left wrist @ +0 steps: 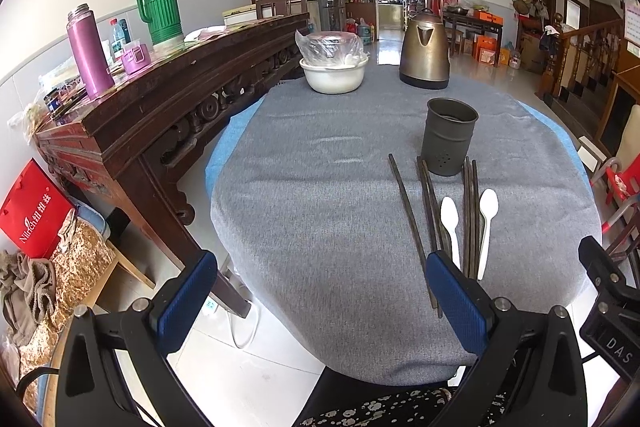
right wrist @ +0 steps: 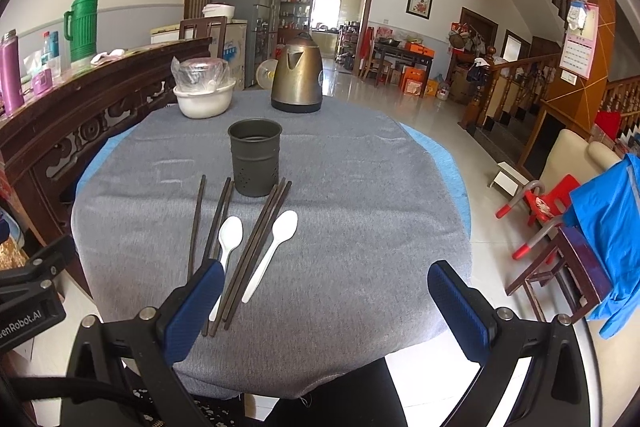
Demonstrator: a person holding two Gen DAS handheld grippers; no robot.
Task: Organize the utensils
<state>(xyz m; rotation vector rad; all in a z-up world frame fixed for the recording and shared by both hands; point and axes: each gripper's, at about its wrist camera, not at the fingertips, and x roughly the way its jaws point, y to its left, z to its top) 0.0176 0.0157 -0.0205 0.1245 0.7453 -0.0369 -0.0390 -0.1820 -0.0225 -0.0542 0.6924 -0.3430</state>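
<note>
Two white plastic spoons and several dark chopsticks lie loose on the grey cloth ahead of your jaws, with the dark holder cup [right wrist: 254,157] standing upright just beyond their far tips and nothing visible inside it yet. Your right gripper [right wrist: 326,291] is spread wide and holds nothing; the nearer spoon [right wrist: 229,247] runs beside its left finger, and the other spoon [right wrist: 272,251] lies ahead between the two fingers, toward the left one. Your left gripper [left wrist: 322,281] is likewise wide open and empty, and from it the whole set sits ahead at its right finger and beyond. The chopstick bundle [right wrist: 256,247] between the spoons looks stiff, thin and smooth, so expect it to roll or fan apart; pinch it near mid-length, across the sticks. The single chopstick [right wrist: 196,223] lying apart should come up more cleanly. The spoons are probably very light and slightly flexible, so take each on the handle, not the bowl. The cloth may drag or wrinkle beneath low fingers. The cup seems light enough to tip if knocked.
</note>
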